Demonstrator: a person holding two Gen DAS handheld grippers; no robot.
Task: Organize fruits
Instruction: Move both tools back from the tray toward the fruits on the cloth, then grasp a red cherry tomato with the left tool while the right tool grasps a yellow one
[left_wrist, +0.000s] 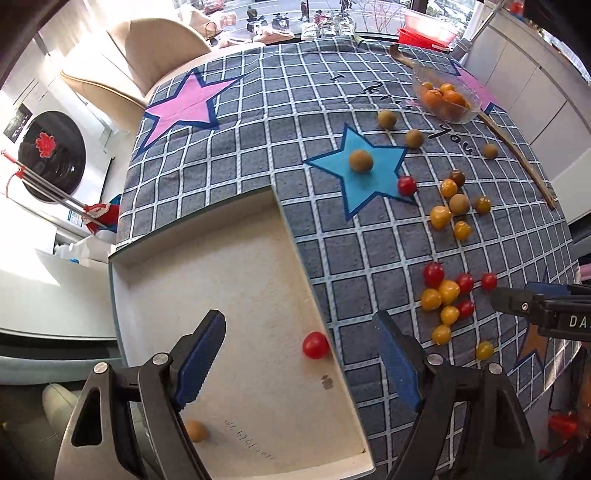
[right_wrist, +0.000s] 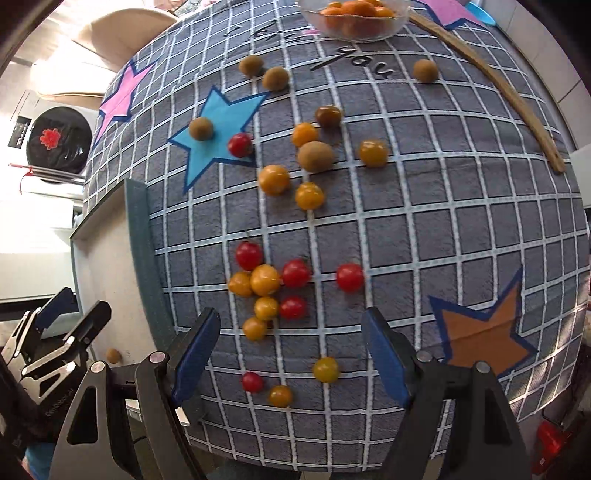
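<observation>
The white tray (left_wrist: 207, 280) at the left holds only a red tomato (left_wrist: 315, 345) against its right wall and one brown fruit (left_wrist: 195, 431), so sorting has barely begun. The left gripper (left_wrist: 303, 363) hangs over it, jaws apart and empty. Rightward, most fruits (right_wrist: 271, 284) lie scattered on the checked cloth (right_wrist: 443, 229) under the right gripper (right_wrist: 291, 356), equally spread, holding nothing.

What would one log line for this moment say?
left tongs: open, empty, over tray | right tongs: open, empty, over loose tomatoes | tray: one red tomato, one brown fruit
</observation>
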